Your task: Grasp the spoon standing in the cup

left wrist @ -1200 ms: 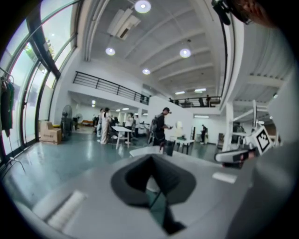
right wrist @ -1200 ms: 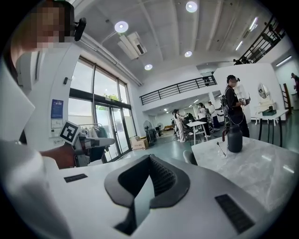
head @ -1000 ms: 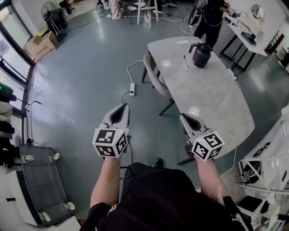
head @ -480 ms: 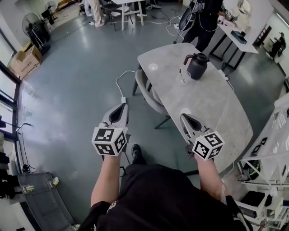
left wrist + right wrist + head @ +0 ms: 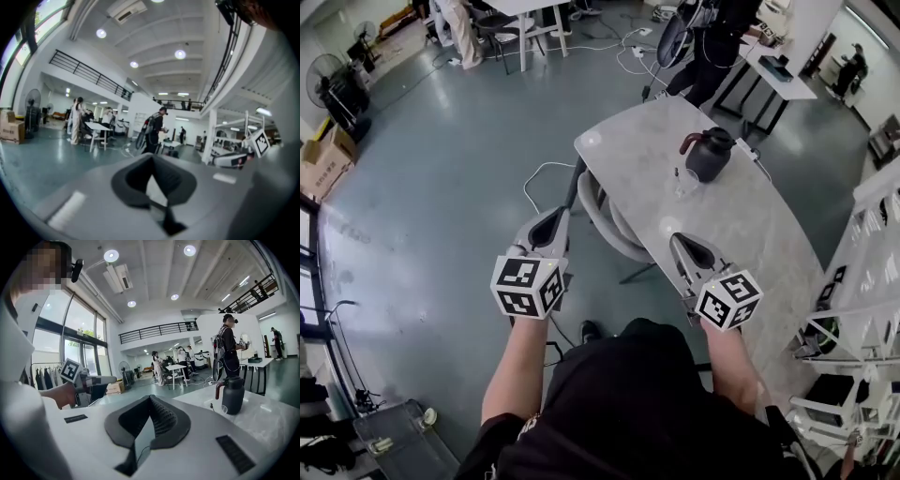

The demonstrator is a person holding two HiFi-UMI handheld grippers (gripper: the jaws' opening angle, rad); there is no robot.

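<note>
In the head view, the left gripper sits left of centre over the grey floor, its jaws together and nothing in them. The right gripper sits right of centre, jaws likewise together, its tip over the near edge of the table. The table runs from the upper middle towards the lower right. In the upper middle, on the table's far part, a dark jug stands with the clear cup just beside it on the side nearer the camera. The spoon stands in the cup, well apart from both grippers. A chair is tucked against the table's left edge, between the two grippers' tips. In the left gripper view, the jaws meet at a closed ridge at centre with nothing between them; the right gripper shows at the right edge, and a person stands beyond in the middle. In the right gripper view, the jaws are closed tip to tip and empty. The jug stands right of centre on the table, with the cup at its left foot and the spoon showing as a thin upright stem. The left gripper shows at the left.
</note>
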